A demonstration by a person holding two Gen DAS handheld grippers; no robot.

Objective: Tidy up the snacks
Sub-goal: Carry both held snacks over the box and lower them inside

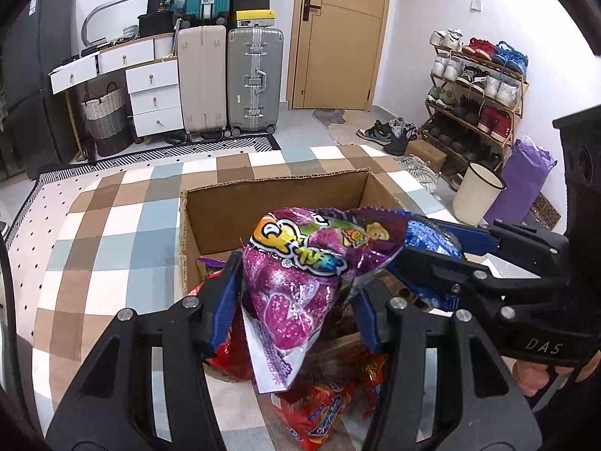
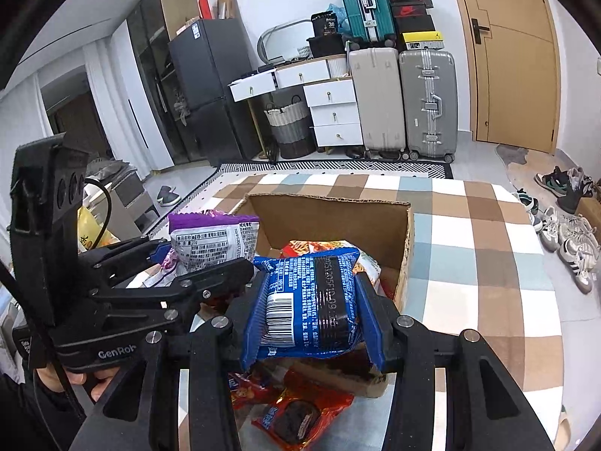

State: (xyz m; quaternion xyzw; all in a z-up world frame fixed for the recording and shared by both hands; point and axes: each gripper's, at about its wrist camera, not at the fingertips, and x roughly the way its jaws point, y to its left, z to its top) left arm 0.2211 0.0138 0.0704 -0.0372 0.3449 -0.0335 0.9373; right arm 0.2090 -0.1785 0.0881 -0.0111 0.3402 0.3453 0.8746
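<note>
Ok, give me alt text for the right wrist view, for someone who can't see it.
The right gripper clamps a blue snack packet, barcode side facing the camera, over an open cardboard box on a checked cloth. The left gripper holds a purple snack bag beside it; red snack packs lie below.

The far half of the cardboard box is open down to its floor, while its near half is filled with red snack packets. Above the box's near edge the left gripper with its purple bag and the right gripper with its blue packet crowd side by side. The checked cloth lies bare along the box's right and far sides.
</note>
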